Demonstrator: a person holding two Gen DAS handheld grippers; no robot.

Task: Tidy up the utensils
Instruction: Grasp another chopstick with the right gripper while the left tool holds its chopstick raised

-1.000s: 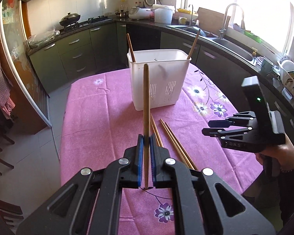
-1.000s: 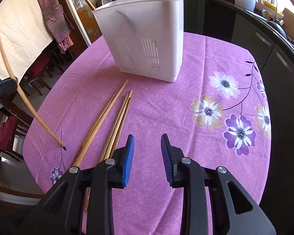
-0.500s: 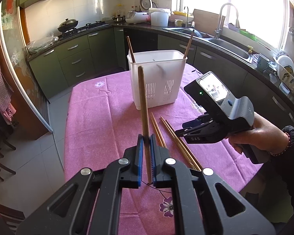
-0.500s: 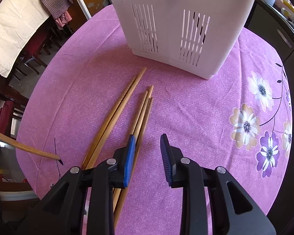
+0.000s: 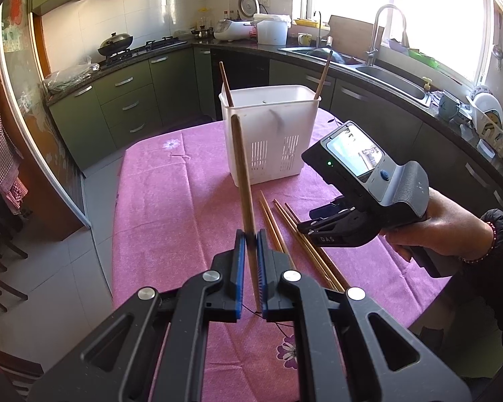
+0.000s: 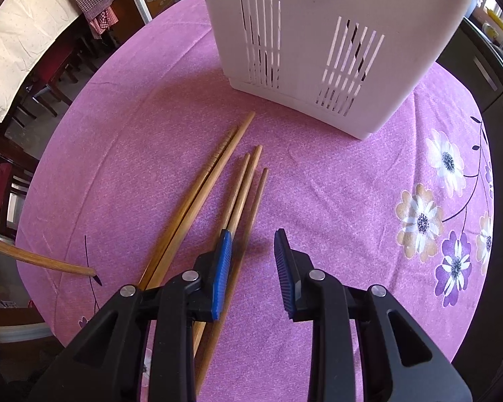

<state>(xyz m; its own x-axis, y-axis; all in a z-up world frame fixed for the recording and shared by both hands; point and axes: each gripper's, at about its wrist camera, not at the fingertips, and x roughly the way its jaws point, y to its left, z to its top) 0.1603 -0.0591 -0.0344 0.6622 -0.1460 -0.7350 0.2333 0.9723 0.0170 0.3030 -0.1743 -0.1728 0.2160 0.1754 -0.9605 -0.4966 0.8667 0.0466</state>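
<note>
My left gripper is shut on a wooden chopstick and holds it upright above the pink tablecloth; its lower tip also shows in the right wrist view. A white slotted utensil basket stands behind it with two chopsticks leaning inside. Several loose chopsticks lie on the cloth in front of the basket. My right gripper is open, low over the right-hand loose chopsticks, its left pad above them. In the left wrist view the right gripper hovers over the chopsticks.
The table is round with a pink floral cloth; its edge runs near the front. Kitchen counters, a sink and a stove surround the far side. Chairs stand at the table's left.
My right gripper has moved forward and down over the loose chopsticks, closer to the basket. My left gripper has pulled back a little, still holding its chopstick.
</note>
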